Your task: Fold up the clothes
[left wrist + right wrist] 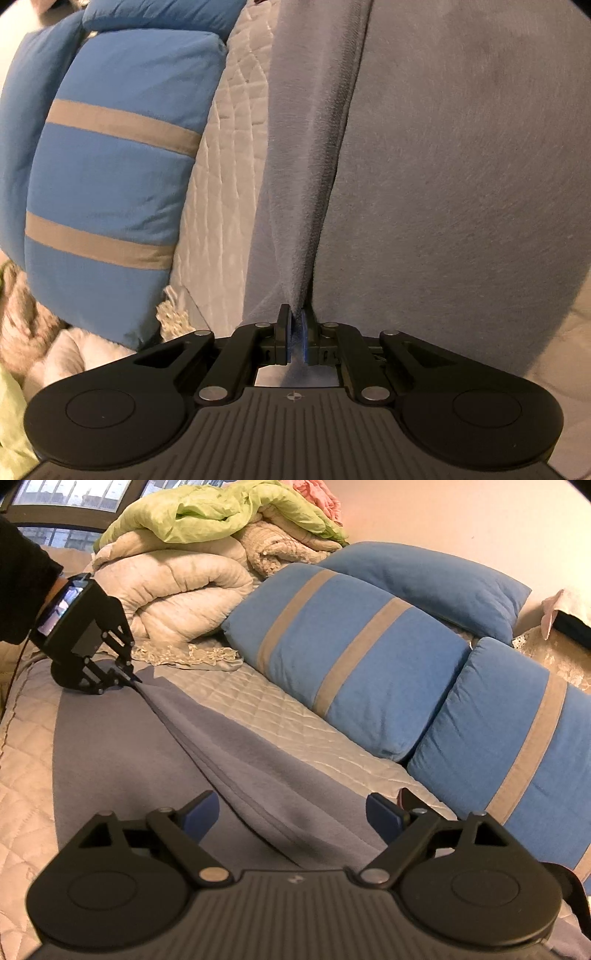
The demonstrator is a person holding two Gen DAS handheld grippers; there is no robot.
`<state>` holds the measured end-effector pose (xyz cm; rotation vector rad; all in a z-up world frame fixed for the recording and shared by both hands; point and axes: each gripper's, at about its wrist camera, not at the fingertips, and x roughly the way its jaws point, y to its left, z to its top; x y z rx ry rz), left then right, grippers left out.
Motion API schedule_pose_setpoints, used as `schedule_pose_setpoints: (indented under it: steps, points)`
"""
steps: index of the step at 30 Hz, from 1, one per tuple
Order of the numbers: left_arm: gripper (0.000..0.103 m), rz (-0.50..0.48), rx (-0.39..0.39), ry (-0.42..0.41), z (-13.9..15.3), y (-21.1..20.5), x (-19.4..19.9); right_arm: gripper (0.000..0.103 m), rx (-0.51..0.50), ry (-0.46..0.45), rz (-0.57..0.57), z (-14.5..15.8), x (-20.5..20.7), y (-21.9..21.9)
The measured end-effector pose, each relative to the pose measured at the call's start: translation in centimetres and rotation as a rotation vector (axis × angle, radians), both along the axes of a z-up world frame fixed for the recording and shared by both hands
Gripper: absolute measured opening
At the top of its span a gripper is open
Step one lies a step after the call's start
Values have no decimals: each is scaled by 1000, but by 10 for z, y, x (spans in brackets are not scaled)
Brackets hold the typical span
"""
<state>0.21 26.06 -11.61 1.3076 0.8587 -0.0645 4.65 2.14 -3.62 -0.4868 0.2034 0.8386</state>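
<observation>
A quilted cream bed [280, 716] carried blue grey-striped pillows [354, 657] at two o'clock and a heap of bedding [192, 568], perhaps duvets, at eleven. Mid-bed lay the soft grey-blue garment [122, 746]; the left hand-held gripper [295, 332] pinched its corner, while the right hand-held gripper [293, 818] hung released.

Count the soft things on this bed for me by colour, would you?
Blue pillows: 3
Grey-blue garment: 1
Lime green cover: 1
Cream comforter: 1
Pink cloth: 1
Total: 7
</observation>
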Motion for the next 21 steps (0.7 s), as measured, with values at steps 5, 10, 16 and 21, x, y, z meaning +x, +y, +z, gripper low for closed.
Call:
schedule_pose_setpoints:
  steps: [5, 10, 16, 21]
  points:
    - [6, 43, -83, 11, 22, -5, -2, 94, 4, -2, -4, 1, 1, -1]
    - [5, 76, -81, 20, 33, -5, -3, 96, 9, -2, -11, 0, 2, -3]
    - [7, 129, -123, 20, 38, 4, -7, 96, 8, 12, -17, -2, 4, -2]
    - [21, 213, -218, -17, 50, 13, -13, 96, 8, 11, -19, -2, 4, -2]
